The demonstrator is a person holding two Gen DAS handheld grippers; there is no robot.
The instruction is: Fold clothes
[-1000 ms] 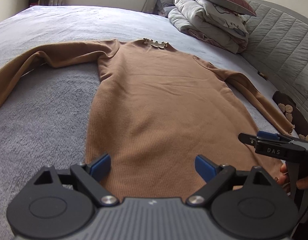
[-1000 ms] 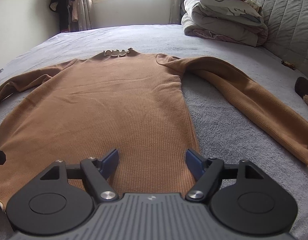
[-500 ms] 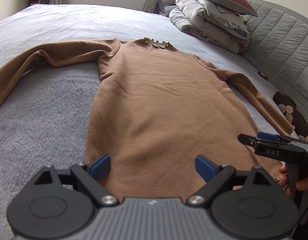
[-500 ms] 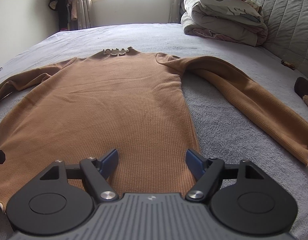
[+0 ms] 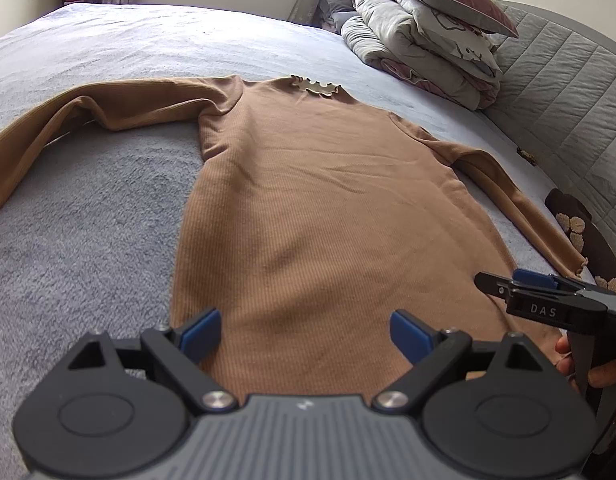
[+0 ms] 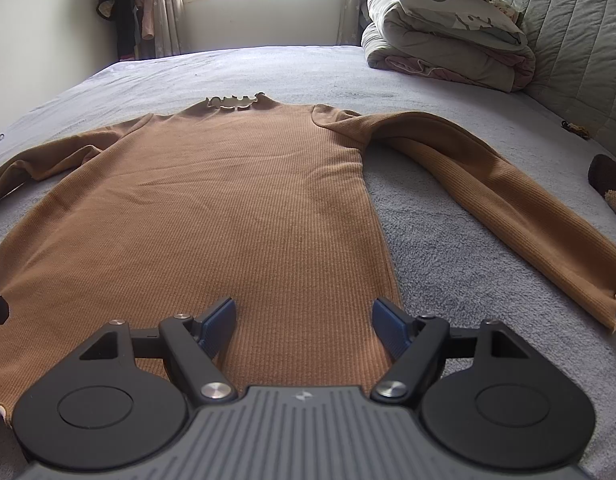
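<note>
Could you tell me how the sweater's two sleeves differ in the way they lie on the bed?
The left sleeve bends at the elbow, with a fold along its upper part; the right sleeve runs out nearly straight. The right sleeve's frilled cuff shows on the blanket; the left sleeve's cuff is out of frame. Both are brown ribbed knit, spread away from the body and lying flat.

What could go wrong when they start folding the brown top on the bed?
The brown ribbed long-sleeved top lies flat on the fuzzy grey blanket; open jaws closing on its hem might pinch the blanket too. Both sleeves stretch far out sideways, so a fold from the hem could drag them crooked. The left gripper and right gripper hover close together and might bump.
</note>
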